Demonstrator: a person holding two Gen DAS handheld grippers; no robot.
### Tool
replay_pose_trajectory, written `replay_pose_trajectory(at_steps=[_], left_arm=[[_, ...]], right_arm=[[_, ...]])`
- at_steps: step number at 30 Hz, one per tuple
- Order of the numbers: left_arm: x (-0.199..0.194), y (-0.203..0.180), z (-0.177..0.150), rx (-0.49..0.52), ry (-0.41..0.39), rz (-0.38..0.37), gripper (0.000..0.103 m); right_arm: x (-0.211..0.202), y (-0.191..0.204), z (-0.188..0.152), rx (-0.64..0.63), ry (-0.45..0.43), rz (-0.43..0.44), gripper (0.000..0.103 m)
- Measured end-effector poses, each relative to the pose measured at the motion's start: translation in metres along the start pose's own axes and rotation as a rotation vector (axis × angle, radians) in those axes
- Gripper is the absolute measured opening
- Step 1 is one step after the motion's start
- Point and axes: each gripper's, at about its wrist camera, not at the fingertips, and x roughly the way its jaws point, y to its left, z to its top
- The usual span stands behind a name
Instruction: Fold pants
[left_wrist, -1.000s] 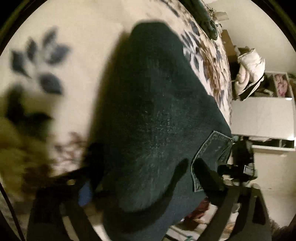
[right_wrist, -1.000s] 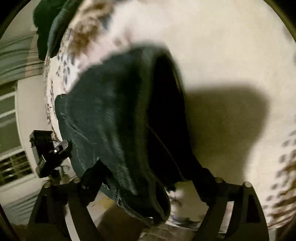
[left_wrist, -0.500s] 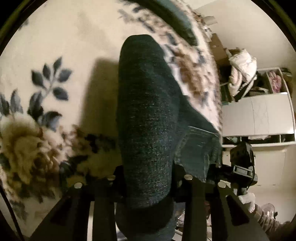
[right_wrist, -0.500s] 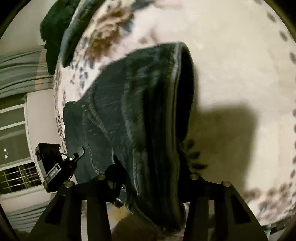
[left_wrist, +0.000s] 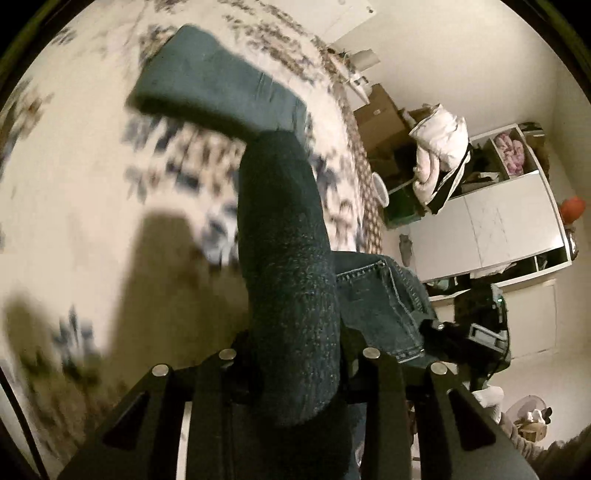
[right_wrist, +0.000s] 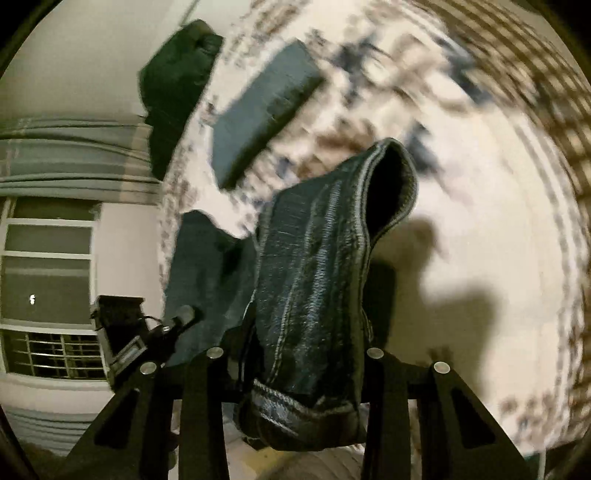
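Note:
A pair of dark blue jeans (left_wrist: 291, 295) hangs lifted above the floral bedspread (left_wrist: 74, 184), held at two spots. My left gripper (left_wrist: 295, 354) is shut on a thick fold of the denim, and a back pocket (left_wrist: 384, 306) shows to its right. In the right wrist view the seamed edge of the jeans (right_wrist: 317, 295) stands up between the fingers of my right gripper (right_wrist: 295, 354). Its jaws are closing, with the pads pressing the cloth. Each gripper shows in the other's view: the right gripper (left_wrist: 476, 332), the left gripper (right_wrist: 125, 332).
A folded blue-grey garment (left_wrist: 218, 92) lies farther up the bed, with a dark garment (right_wrist: 177, 85) beyond it. Past the bed's right edge stand cardboard boxes (left_wrist: 380, 122), a heap of white clothing (left_wrist: 439, 147) and a white cabinet (left_wrist: 487, 229). A window (right_wrist: 48, 280) is at left.
Both grippers went from wide open around the jeans to closed on them. Both then rose, lifting the denim off the bedspread, so more of the bed and room shows.

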Motion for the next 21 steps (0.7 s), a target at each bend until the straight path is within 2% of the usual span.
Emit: replay_pose_trajectory(at_steps=[5, 8, 11, 14, 16, 17, 18, 19, 20, 21], left_arm=[[0.005, 0.004, 0.073, 0.055, -0.021, 0.01, 0.026], [0.014, 0.019, 0.099, 0.086, 0.013, 0.069, 0.026], [0.028, 0.069, 0.096, 0.051, 0.092, 0.142, 0.027], [0.028, 0.128, 0.078, -0.066, 0.13, 0.172, 0.032], [0.028, 0.148, 0.066, -0.105, 0.133, 0.171, 0.04], [0.027, 0.15, 0.064, -0.103, 0.128, 0.16, 0.041], [0.028, 0.148, 0.064, -0.095, 0.125, 0.142, 0.044], [0.03, 0.146, 0.067, -0.083, 0.13, 0.138, 0.053], [0.033, 0.144, 0.071, -0.071, 0.138, 0.137, 0.059], [0.039, 0.143, 0.074, -0.064, 0.149, 0.118, 0.069]], right_arm=[[0.022, 0.061, 0.083, -0.091, -0.077, 0.027, 0.037], [0.055, 0.069, 0.122, -0.069, -0.01, -0.032, 0.037], [0.088, 0.031, 0.119, 0.011, 0.125, -0.102, 0.039], [0.131, -0.02, 0.085, 0.114, 0.321, -0.144, 0.041], [0.148, -0.038, 0.054, 0.128, 0.395, -0.113, 0.041], [0.15, -0.042, 0.046, 0.137, 0.393, -0.096, 0.042], [0.15, -0.046, 0.041, 0.157, 0.37, -0.068, 0.047], [0.149, -0.049, 0.038, 0.174, 0.332, -0.033, 0.054], [0.146, -0.052, 0.037, 0.198, 0.264, 0.032, 0.075], [0.143, -0.055, 0.034, 0.209, 0.227, 0.066, 0.09]])
